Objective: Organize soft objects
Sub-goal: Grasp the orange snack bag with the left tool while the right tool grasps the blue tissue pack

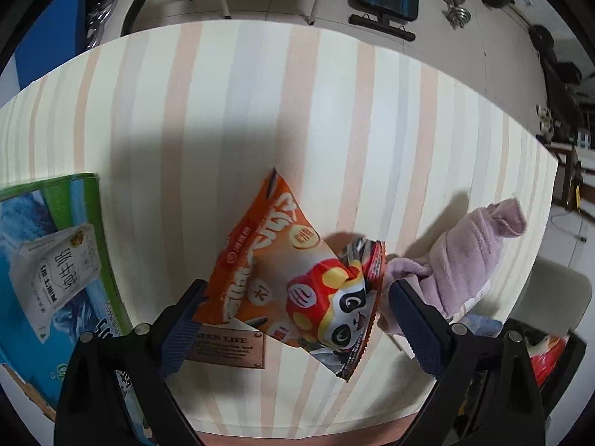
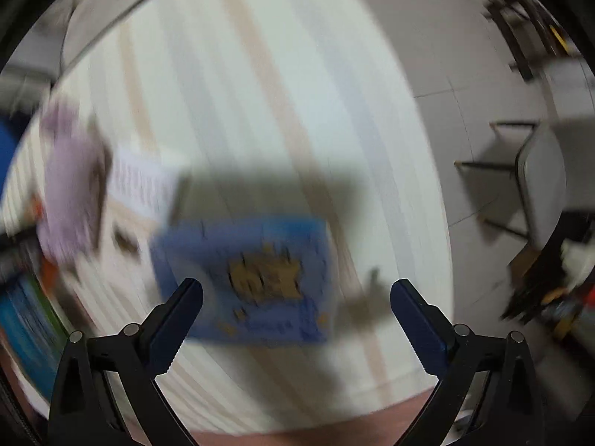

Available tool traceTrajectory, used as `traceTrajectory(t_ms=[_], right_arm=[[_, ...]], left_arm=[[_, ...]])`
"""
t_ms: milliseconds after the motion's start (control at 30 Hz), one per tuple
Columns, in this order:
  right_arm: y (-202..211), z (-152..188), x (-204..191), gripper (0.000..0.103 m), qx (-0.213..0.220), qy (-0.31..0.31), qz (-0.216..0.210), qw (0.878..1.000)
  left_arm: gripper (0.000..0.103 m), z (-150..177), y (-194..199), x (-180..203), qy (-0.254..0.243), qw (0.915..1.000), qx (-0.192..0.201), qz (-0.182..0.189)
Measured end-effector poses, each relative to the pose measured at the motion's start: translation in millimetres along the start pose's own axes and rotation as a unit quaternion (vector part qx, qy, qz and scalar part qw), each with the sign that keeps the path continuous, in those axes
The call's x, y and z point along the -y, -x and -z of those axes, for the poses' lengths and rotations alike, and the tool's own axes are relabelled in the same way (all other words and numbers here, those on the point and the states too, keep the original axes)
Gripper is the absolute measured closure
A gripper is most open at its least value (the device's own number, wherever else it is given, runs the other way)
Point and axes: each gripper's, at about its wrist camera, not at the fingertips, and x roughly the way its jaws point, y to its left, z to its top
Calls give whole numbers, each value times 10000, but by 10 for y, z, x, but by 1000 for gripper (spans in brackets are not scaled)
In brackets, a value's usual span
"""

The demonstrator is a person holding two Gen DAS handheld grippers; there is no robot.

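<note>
Approach step: left gripper (image 1: 295, 310), jaws spread and holding nothing, frames the orange snack bag (image 1: 293, 278) on the striped table (image 1: 297, 111); closing comes next. Right gripper (image 2: 296, 312), likewise released, hovers over a blurred blue packet (image 2: 253, 278).

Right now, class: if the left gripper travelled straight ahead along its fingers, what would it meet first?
The orange snack bag. It lies on the striped table between the open fingers of the left gripper, directly ahead. The purple towel sits off to the right. Exact depth is unclear.
</note>
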Motion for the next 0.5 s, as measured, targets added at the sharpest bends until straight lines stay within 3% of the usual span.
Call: traceTrajectory(t_ms=[67, 133, 267, 300, 400, 467, 500], right_arm=[[51, 104, 7, 1, 98, 134, 23, 9999], [199, 205, -23, 0, 469, 391, -199, 9979], [354, 361, -373, 0, 832, 1865, 308, 9784], [343, 380, -498, 0, 888, 2294, 621, 9673], [221, 446, -881, 0, 953, 3693, 1488, 9123], [81, 424, -1020, 0, 729, 4198, 1818, 8862], [26, 410, -1050, 0, 657, 4324, 1869, 8796]], left_arm=[[6, 13, -6, 38, -132, 9999, 30, -70], [6, 28, -7, 68, -224, 9996, 78, -172], [6, 135, -22, 57, -232, 9996, 90, -158], [6, 198, -16, 18, -222, 9996, 77, -131], [6, 303, -45, 2, -176, 9998, 25, -19], [6, 366, -58, -30, -100, 9999, -7, 91], [6, 389, -70, -53, -45, 9999, -44, 150]])
